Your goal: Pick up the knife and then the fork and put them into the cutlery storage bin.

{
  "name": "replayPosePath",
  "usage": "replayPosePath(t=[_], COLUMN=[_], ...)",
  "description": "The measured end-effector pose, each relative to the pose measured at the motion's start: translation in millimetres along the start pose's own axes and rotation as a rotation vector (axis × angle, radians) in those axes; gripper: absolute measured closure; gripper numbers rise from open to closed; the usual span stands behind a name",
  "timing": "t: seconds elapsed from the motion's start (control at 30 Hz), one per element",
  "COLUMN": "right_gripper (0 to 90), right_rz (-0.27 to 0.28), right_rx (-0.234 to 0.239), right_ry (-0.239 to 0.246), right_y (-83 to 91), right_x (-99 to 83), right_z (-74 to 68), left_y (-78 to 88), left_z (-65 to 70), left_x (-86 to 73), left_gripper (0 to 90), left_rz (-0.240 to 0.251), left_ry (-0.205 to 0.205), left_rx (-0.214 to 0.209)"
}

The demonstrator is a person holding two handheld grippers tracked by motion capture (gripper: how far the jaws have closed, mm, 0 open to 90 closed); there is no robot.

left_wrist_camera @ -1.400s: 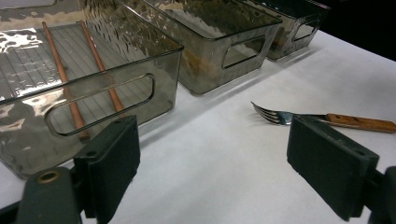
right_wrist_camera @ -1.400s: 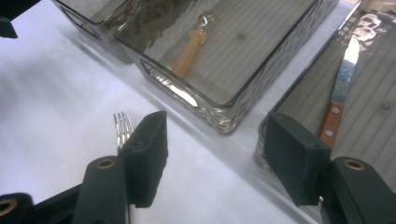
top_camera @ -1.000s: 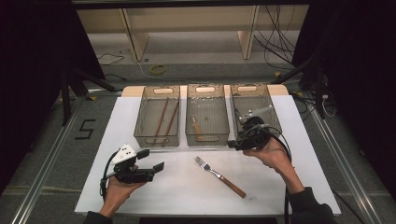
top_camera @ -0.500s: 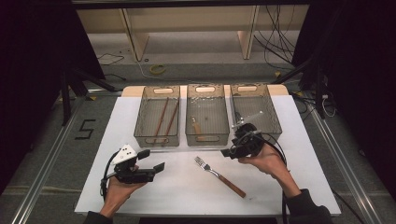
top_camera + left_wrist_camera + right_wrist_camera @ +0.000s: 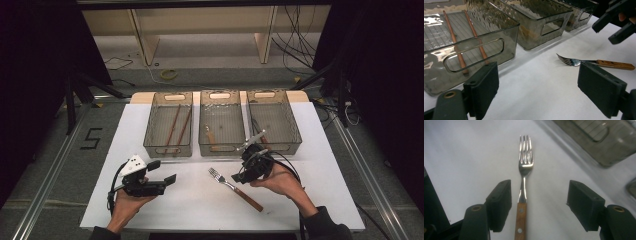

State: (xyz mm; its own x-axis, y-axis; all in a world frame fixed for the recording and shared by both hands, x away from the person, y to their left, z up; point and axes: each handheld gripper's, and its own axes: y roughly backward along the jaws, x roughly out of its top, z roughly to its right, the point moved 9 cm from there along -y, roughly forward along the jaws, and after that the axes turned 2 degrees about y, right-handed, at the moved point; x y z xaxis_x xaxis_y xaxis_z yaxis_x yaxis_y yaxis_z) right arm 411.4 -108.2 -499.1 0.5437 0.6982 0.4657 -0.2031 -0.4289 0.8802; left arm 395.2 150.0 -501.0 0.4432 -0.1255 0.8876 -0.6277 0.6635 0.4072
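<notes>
A: I've got the right gripper (image 5: 239, 176) over the fork (image 5: 235, 189), jaws wide apart, nothing between the pads yet. In the right gripper view the wood handle sits close to one jaw, well off the other.

B: Where's the fork exactly?

A: Flat on the table (image 5: 320, 200), middle of the near half, tines toward the bins, handle toward the near right corner.

B: Risks?

A: Biggest: off-centre close. The near pad hits first and shoves or spins the fork instead of clamping it. Next: it lies flat and thin, so the pads may ride over it or scrape the table. Smallest: gripping at the steel neck, which I'd expect to slip; the wood should hold better.

B: Left side?

A: Left gripper (image 5: 169, 171) hangs near the table's near left corner, jaws apart, empty.

B: Count, big to small?

A: One table. Three clear bins (image 5: 220, 145) along the far edge. Two grippers. One fork. Two chopsticks (image 5: 173, 129) in the left bin. Something wooden in the middle bin; I can't tell what. Right bin's contents unclear.
</notes>
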Motion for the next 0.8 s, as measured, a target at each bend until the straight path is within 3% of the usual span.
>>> replayPosePath(t=[0.53,0.8], right_gripper=[39.9,45.0], right_rz=[-0.13,-0.163], right_rx=[0.008,0.001], right_ry=[0.04,0.061], right_y=[-22.1,-27.0], right_x=[-19.7,-25.4], right_z=[-13.2,-13.6], left_y=[0.1,-0.4], left_z=[0.6,0.9], left_x=[-0.2,-0.8], left_gripper=[16.8,16.8], left_rz=[-0.002,-0.004], left_ry=[-0.004,-0.005], left_rx=[-0.001,0.001])
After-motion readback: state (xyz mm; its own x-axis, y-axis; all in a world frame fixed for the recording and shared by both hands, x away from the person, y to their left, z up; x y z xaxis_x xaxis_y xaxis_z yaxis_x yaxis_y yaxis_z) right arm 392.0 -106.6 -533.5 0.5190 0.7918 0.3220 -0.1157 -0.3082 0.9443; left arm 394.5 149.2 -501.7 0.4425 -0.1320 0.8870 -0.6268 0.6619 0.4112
